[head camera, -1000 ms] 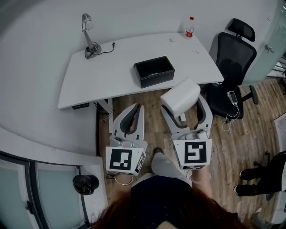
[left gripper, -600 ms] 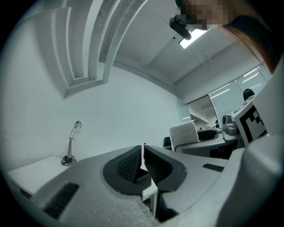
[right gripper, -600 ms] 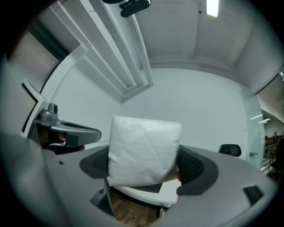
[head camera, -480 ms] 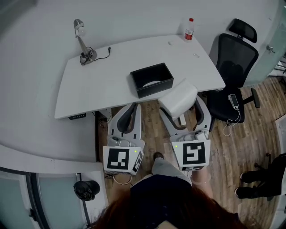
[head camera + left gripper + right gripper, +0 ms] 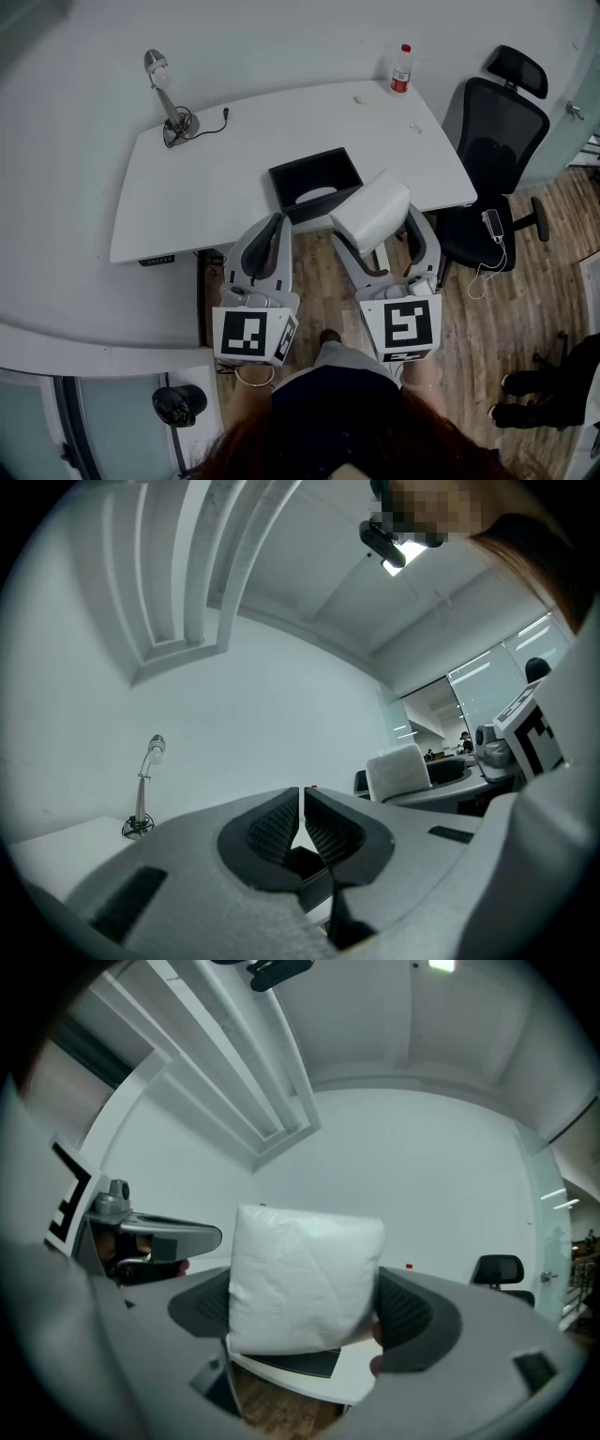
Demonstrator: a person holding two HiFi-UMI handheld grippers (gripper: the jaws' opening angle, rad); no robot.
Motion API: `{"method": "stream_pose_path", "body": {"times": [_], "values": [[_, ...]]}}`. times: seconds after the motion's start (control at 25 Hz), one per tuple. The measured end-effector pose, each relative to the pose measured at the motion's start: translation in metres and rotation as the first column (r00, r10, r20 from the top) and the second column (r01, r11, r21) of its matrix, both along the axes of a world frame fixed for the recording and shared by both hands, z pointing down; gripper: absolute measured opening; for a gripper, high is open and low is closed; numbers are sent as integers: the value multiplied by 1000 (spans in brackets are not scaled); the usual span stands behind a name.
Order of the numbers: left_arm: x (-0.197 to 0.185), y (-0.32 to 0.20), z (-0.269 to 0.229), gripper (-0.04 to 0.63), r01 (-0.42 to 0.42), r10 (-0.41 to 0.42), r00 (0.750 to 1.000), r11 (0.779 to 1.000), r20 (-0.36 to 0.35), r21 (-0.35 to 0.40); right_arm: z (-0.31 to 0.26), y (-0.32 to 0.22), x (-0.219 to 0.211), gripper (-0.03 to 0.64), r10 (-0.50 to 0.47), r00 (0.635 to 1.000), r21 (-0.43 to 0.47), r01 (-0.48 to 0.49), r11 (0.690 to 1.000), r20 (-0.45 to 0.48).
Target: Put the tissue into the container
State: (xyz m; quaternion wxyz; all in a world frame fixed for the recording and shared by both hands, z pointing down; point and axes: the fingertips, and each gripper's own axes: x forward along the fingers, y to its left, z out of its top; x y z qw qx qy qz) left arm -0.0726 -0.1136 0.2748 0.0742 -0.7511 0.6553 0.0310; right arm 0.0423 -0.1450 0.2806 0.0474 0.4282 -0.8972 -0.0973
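Observation:
A white tissue pack (image 5: 371, 211) (image 5: 305, 1279) sits between the jaws of my right gripper (image 5: 373, 225) (image 5: 309, 1312), which is shut on it just off the table's near edge. The black open container (image 5: 315, 184) stands on the white table (image 5: 225, 178), right beyond the pack and up-left of it; something pale lies inside. My left gripper (image 5: 274, 223) (image 5: 301, 819) is shut with nothing between its jaws, its tips at the table's near edge just left of the container.
A desk lamp (image 5: 167, 94) (image 5: 142, 785) stands at the table's far left. A bottle with a red cap (image 5: 401, 67) is at the far right corner. A black office chair (image 5: 495, 141) is right of the table, over wood floor.
Both grippers have moved forward towards the table. The tissue pack now overlaps the table's near edge beside the container, and the left jaws reach the edge.

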Motion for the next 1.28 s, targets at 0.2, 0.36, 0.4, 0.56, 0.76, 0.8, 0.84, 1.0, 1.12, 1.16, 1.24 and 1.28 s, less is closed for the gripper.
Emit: {"method": "stream_pose_path", "body": {"times": [0.2, 0.36, 0.4, 0.56, 0.76, 0.8, 0.84, 1.0, 1.12, 1.16, 1.24, 1.28], "values": [[-2, -14, 2, 37, 32, -32, 999, 999, 2, -7, 5, -18, -4, 423, -40, 999, -35, 40, 999, 5], [-3, -20, 6, 37, 45, -46, 999, 998, -26, -38, 9, -29, -11, 423, -56, 998, -51, 55, 997, -6], [-5, -22, 8, 37, 50, -51, 998, 998, -24, -41, 10, -31, -14, 423, -61, 998, -52, 60, 997, -7], [-11, -25, 9, 37, 58, -59, 998, 997, -27, -49, 11, -36, -21, 423, -71, 997, -71, 72, 995, 22], [-25, -32, 12, 37, 63, -65, 997, 997, -35, -54, 19, -46, -33, 423, -64, 997, -107, 68, 992, 35], [-28, -34, 12, 37, 63, -65, 997, 997, -36, -53, 20, -48, -35, 423, -60, 997, -114, 64, 991, 40], [-32, -37, 11, 37, 62, -64, 997, 997, -38, -51, 21, -51, -37, 423, -55, 998, -119, 60, 991, 43], [-47, -49, 10, 37, 53, -56, 997, 997, -45, -49, 25, -64, -47, 423, -30, 999, -145, 34, 989, 34], [-60, -61, 10, 37, 42, -44, 998, 998, -54, -50, 29, -75, -56, 423, -11, 1000, -167, 15, 986, 28], [-64, -65, 11, 37, 36, -39, 998, 998, -55, -52, 30, -79, -59, 423, -5, 1000, -176, 10, 984, 28], [-70, -74, 13, 37, 22, -25, 998, 998, -56, -56, 34, -86, -64, 423, 6, 1000, -194, -2, 981, 22], [-72, -79, 13, 37, 14, -17, 998, 998, -56, -57, 36, -90, -66, 423, 12, 1000, -200, -8, 980, 18]]}}
